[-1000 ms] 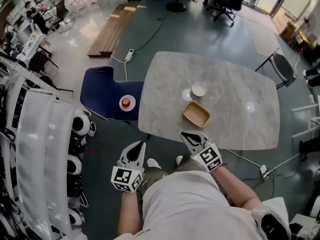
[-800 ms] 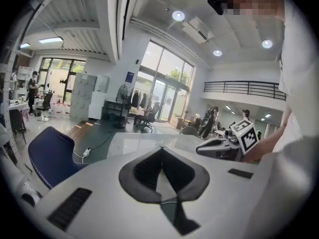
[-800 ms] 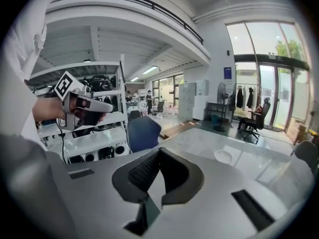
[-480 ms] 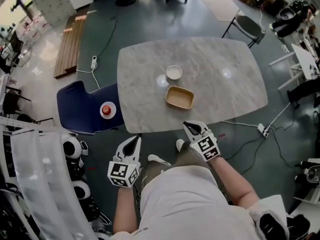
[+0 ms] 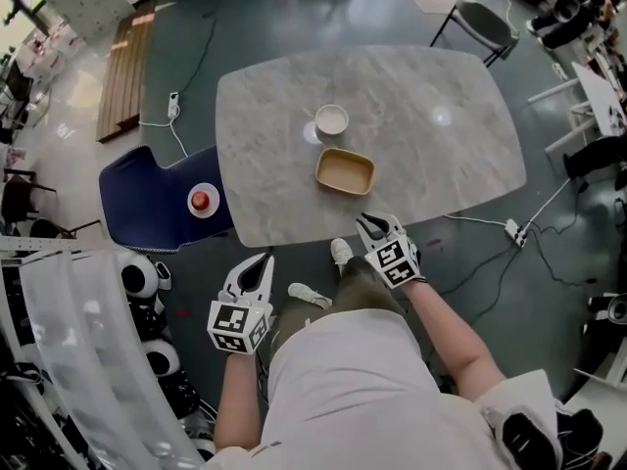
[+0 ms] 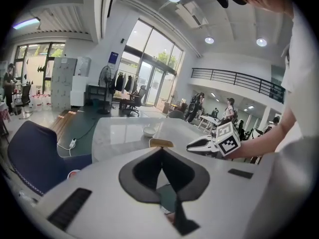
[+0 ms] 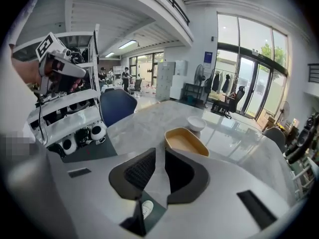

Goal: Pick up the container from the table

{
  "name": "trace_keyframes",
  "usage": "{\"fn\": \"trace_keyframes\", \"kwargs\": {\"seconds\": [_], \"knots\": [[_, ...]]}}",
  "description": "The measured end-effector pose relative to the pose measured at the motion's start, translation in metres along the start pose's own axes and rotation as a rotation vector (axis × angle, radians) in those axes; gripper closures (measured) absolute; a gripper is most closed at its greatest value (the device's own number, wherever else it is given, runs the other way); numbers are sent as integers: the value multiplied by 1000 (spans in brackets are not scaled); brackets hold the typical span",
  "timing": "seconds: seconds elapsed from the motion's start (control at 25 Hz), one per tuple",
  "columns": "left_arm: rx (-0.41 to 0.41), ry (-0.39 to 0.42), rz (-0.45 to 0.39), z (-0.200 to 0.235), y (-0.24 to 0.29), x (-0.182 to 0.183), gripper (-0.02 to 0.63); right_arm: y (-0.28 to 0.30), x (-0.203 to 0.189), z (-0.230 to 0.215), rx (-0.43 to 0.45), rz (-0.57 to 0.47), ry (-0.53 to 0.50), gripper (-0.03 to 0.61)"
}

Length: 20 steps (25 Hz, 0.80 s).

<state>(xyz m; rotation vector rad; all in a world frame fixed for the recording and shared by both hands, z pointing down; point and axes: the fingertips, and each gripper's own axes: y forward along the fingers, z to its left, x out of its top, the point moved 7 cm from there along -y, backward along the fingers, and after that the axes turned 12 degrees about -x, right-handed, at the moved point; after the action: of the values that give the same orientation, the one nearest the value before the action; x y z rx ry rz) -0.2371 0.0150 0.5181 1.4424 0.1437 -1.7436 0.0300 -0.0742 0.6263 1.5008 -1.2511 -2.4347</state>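
Open hall, grey floor. Grey marbled oval worktop [image 5: 441, 164] seen from above. Tan oblong shallow container [image 5: 345, 171] rests on it toward the near edge, just beside a small white round bowl [image 5: 332, 119]; nothing touches it.

Right hand-held gripper [image 5: 369, 223]: at the worktop's near edge, aimed at the container, jaws slightly apart, nothing between.

Left hand-held gripper [image 5: 265, 260]: off the worktop, jaws together, empty.

Judgement: approach stage only. Reach, grip and lift remain.

grey floor [image 5: 294, 18], marble table [image 5: 421, 164]
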Motion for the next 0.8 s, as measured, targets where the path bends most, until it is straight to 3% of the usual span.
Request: {"fn": "trace_keyframes", "kwargs": {"seconds": [0.44, 0.8], "knots": [[155, -77, 37, 5, 4, -6, 611, 77, -16, -20, 89, 82, -95, 494], [291, -165, 7, -1, 4, -12, 611, 123, -16, -20, 188, 125, -209, 482]]}}
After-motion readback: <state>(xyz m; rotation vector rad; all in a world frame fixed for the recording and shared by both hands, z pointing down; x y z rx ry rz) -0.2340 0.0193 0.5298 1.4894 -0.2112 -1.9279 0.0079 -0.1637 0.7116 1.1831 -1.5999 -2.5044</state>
